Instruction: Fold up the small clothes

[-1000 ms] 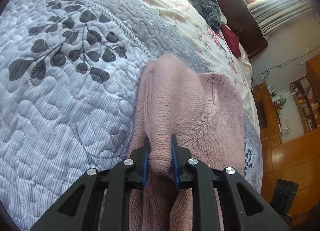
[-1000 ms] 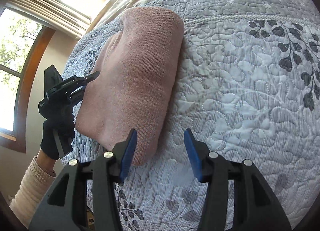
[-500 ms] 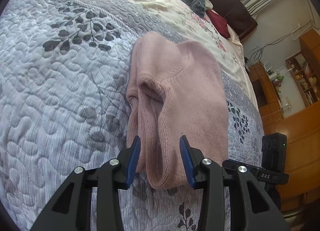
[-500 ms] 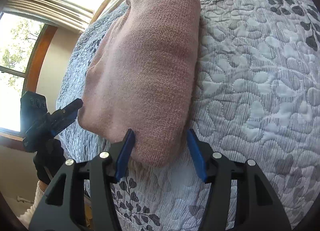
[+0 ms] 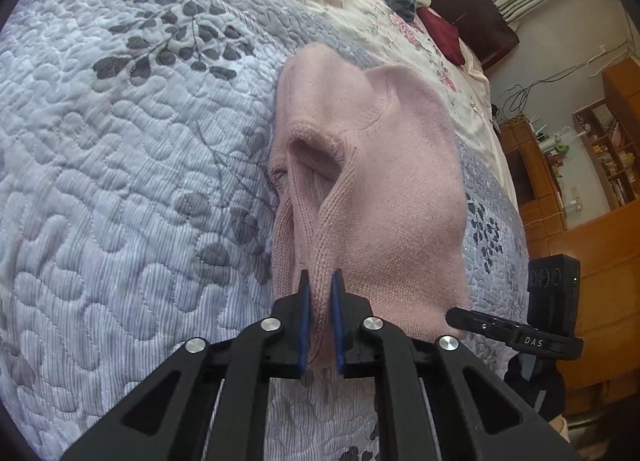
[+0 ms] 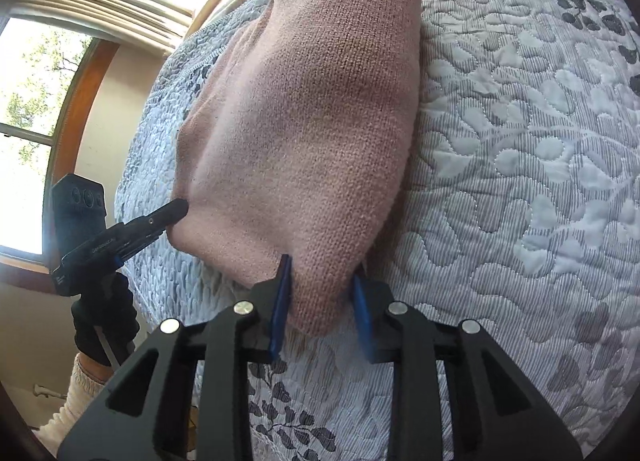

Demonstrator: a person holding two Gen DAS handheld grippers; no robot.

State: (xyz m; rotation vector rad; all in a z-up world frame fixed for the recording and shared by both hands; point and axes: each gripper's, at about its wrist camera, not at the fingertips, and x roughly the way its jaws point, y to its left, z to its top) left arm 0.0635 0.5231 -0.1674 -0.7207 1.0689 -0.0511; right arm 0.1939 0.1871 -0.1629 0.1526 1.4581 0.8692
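The fingers of the left gripper [image 5: 319, 293] were seen drawn nearly together on a narrow ribbed edge of the pink knitted garment [image 5: 384, 189], which was pinched between the blue pads. From that grip the garment ran away toward twelve o'clock, its long axis in line with the fingers. The fingers of the right gripper [image 6: 322, 293] were set wider, astride the neighbouring near corner of the same garment [image 6: 312, 133]; cloth filled the gap, but whether the pads pressed it could not be told. In the right wrist view the left gripper [image 6: 176, 207] was met at nine o'clock, at the garment's near edge, so both grippers were placed along the same short end, and a fold carried away toward twelve o'clock was judged likely. The garment was found lying on the quilted bed [image 5: 120, 181], already doubled into a thick, soft oblong, with an open ribbed hem or neck opening gaping on its left side and a smooth knit face uppermost.
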